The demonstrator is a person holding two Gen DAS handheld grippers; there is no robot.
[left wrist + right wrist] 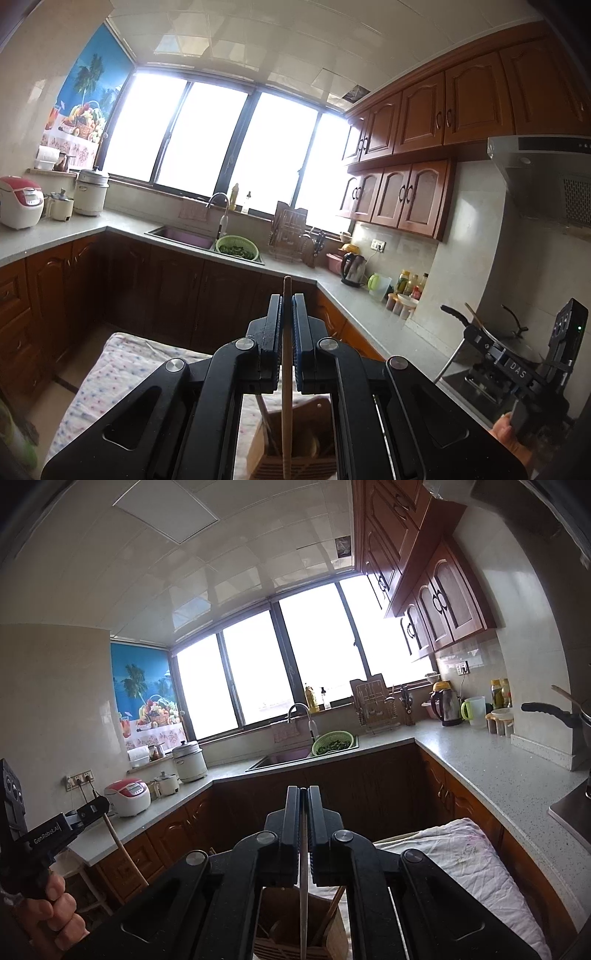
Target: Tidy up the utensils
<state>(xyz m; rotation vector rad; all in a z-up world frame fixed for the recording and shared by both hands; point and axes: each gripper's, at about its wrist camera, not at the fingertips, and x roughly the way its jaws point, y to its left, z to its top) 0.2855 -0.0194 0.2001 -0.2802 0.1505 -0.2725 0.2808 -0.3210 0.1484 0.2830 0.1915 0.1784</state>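
My left gripper (287, 301) is shut on a wooden utensil handle (286, 369) that hangs straight down into a wooden utensil holder (295, 454) below it. My right gripper (303, 794) is shut on a thin metal utensil (303, 893) that also hangs down into the same wooden holder (332, 934). The holder has other utensils in it. Each gripper shows in the other's view: the right one at the right (480, 332), the left one at the left (92, 810) with its wooden handle (123, 853).
The holder stands on a table with a patterned cloth (122, 373). An L-shaped counter (369, 306) carries a sink (181, 236), green colander (236, 249), kettle (352, 269), rice cooker (20, 201) and bottles. A stove with a pan (554, 710) is at the right.
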